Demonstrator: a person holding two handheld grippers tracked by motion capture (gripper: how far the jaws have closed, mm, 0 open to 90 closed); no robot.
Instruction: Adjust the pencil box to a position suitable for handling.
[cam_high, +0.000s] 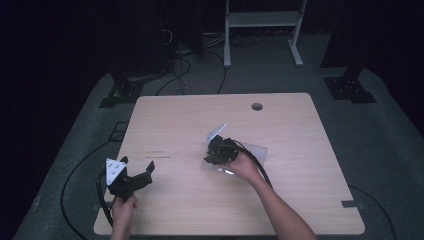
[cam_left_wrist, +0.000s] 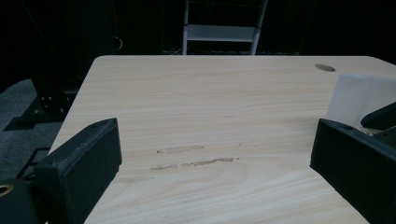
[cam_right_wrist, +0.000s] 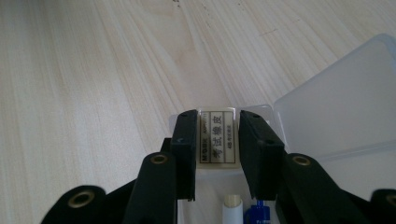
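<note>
Your left gripper (cam_high: 138, 171) hangs with its jaws spread wide and nothing between them, low over the bare left part of the wooden table (cam_high: 300, 125), kept out of the way while the other hand works. Your right gripper (cam_right_wrist: 217, 140) points down into the open clear plastic case (cam_right_wrist: 336, 116), jaws closed on the labelled eraser (cam_right_wrist: 217, 136); gripping its long sides should let it lift out squarely past the pens (cam_right_wrist: 231, 207) lying beside it.

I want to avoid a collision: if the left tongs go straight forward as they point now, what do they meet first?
The left tongs would probably meet nothing: bare table lies ahead, with the translucent box off to the side.
</note>
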